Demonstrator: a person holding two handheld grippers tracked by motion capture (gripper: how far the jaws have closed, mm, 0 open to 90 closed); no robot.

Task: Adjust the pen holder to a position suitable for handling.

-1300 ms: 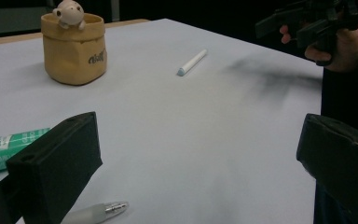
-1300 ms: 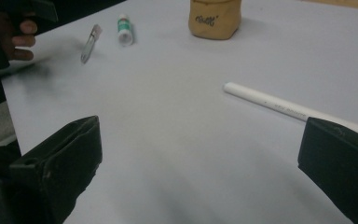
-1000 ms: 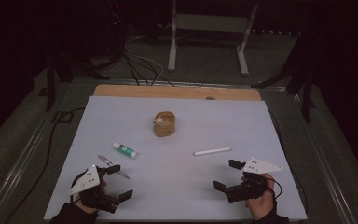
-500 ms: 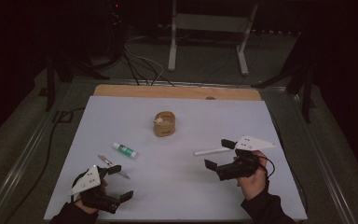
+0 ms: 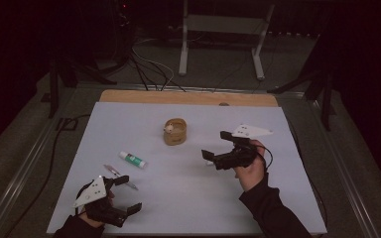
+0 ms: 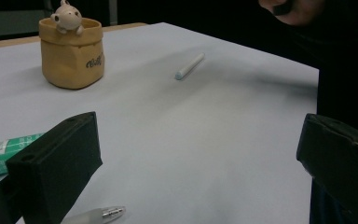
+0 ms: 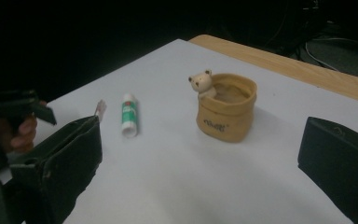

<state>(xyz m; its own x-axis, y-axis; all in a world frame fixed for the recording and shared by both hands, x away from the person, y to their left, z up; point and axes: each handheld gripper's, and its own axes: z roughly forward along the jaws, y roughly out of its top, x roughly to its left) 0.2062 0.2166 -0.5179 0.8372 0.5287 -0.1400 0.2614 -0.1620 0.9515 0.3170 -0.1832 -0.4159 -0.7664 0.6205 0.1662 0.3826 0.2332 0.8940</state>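
Two black hand-held grippers (image 5: 217,148) (image 5: 125,194) with chunky square jaws, grey three-cornered top plates, thin black cable, long dark sleeves, maybe black

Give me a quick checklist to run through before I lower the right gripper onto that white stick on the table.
1. Right gripper open: ok, jaws wide apart in the right gripper view.
2. White stick free: ok, it lies flat with nothing touching it.
3. Jaws lined up across the stick: cannot tell, in the high view the gripper covers most of it.
4. Bear cup upright, apart from the stick: ok.
5. Left gripper out of the way: ok, open at the near left edge by the pen.
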